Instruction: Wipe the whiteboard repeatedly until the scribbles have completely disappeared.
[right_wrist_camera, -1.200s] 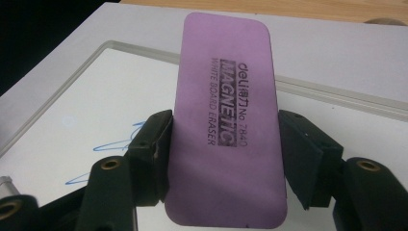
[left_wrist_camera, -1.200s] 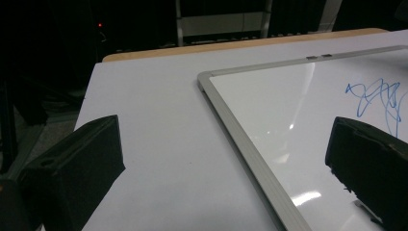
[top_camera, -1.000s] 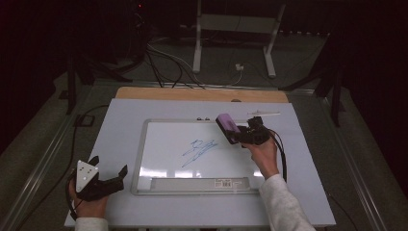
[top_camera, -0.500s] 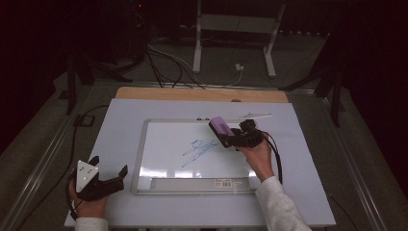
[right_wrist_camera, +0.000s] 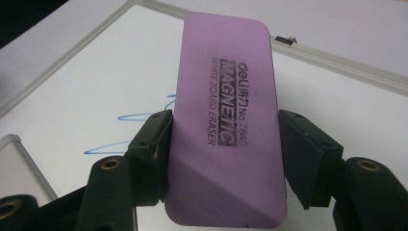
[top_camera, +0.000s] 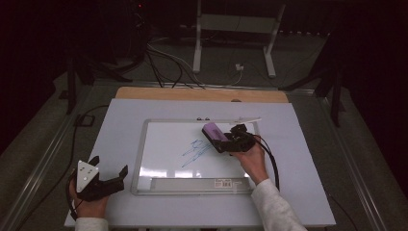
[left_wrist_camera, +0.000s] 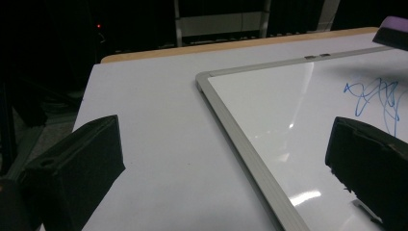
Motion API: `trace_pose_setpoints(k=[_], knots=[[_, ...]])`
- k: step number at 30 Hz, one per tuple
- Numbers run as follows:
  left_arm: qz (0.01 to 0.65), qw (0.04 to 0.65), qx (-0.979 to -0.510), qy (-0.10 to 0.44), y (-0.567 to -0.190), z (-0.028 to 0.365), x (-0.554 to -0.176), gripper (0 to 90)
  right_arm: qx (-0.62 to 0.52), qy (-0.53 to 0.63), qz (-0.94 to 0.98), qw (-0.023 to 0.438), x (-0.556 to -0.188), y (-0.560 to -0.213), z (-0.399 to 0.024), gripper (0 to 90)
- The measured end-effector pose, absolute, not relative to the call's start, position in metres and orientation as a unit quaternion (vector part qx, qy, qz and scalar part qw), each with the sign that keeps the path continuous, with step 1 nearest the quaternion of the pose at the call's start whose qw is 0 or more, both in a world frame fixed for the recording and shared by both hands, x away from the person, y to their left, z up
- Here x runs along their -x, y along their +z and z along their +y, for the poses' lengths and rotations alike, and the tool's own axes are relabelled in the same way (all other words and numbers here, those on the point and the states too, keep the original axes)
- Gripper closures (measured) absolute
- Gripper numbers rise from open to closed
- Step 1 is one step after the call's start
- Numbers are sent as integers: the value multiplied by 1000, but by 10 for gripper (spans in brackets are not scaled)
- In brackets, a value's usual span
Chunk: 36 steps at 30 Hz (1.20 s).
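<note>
A whiteboard (top_camera: 163,144) with a silver frame lies flat on the white table, with a blue scribble (top_camera: 195,150) near its middle. My right gripper (top_camera: 220,138) is shut on a purple magnetic board eraser (top_camera: 213,130) and holds it just right of the scribble, over the board's upper right part. In the right gripper view the eraser (right_wrist_camera: 226,120) stands between my jaws with its printed face toward the camera and the scribble (right_wrist_camera: 139,118) behind it. My left gripper (top_camera: 109,166) rests open at the table's near left, off the board's lower left corner; its jaws straddle the board's frame (left_wrist_camera: 240,144).
A white marker (top_camera: 245,120) lies at the board's top right edge and small clips (top_camera: 203,119) sit on the top rail. A wooden strip (top_camera: 202,94) borders the table's far side. Cables (top_camera: 163,62) and a stand (top_camera: 233,43) are on the dark floor beyond.
My right gripper has carried the eraser leftward over the board, closer to the scribble. The left gripper has stayed where it was.
</note>
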State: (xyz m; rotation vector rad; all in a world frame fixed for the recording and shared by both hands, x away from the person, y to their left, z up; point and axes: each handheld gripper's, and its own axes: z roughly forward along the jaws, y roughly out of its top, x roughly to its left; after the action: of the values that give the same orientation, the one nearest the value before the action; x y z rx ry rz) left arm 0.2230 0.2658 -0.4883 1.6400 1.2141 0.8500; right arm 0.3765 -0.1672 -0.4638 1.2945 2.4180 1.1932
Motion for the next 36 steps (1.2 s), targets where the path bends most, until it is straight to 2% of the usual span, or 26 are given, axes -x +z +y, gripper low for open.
trace_pose_setpoints(k=[16, 26, 31, 36], knots=[[491, 448, -664, 343, -489, 266, -223, 6, -425, 349, 830, 90, -376, -490, -155, 400], [491, 448, -664, 342, -489, 266, -223, 6, -415, 331, 841, 103, -375, -494, -150, 392], [491, 448, -664, 342, -489, 266, -223, 6, -413, 340, 839, 99, -375, -494, -149, 301], [491, 448, -664, 342, -489, 266, -223, 6, -415, 344, 836, 107, -377, -494, -146, 284]])
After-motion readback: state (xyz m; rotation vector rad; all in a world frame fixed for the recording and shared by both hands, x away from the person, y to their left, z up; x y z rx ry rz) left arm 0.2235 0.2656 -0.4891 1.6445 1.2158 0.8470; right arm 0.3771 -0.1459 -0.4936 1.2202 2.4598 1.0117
